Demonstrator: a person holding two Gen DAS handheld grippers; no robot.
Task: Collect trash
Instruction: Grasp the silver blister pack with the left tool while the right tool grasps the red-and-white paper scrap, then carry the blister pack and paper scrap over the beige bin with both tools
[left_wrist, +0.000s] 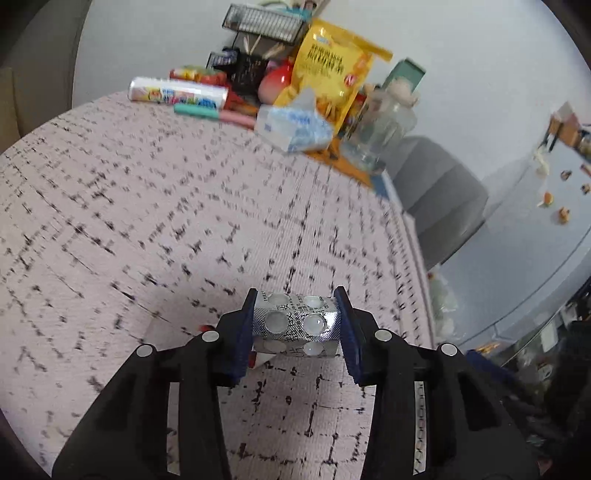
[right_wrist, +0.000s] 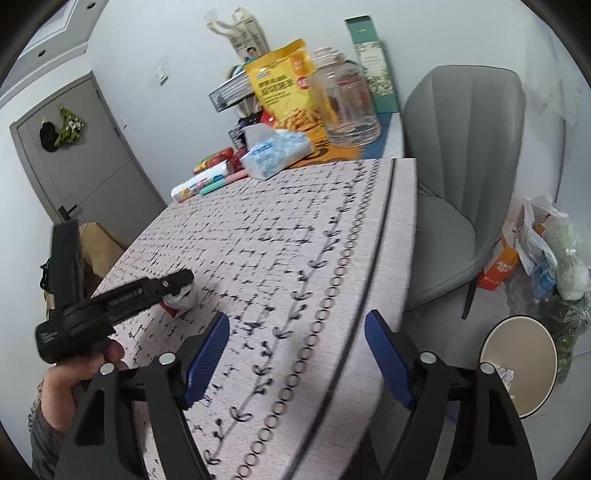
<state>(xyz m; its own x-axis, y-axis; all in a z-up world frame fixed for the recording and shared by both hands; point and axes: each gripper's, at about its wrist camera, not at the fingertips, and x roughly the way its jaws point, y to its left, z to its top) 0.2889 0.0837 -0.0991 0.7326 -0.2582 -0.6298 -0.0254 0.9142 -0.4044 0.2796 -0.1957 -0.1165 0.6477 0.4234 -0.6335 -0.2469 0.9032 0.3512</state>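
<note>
The left gripper (left_wrist: 297, 325) is clamped on a silver blister pack (left_wrist: 295, 323) just above the table (left_wrist: 147, 206). The pack looks light, thin and bendable, so holding its two side edges seems best. The right gripper (right_wrist: 297, 354) stands apart, empty.

Patterned tablecloth (right_wrist: 303, 221) lies bare across its mid and near stretch, w/ free passage there, while clutter crowds its far end — yellow snack bag (right_wrist: 284, 88), glass jar (right_wrist: 347, 107), tissue pack (right_wrist: 275, 153) — and a grey chair (right_wrist: 465, 166) stands just beside its right edge.
</note>
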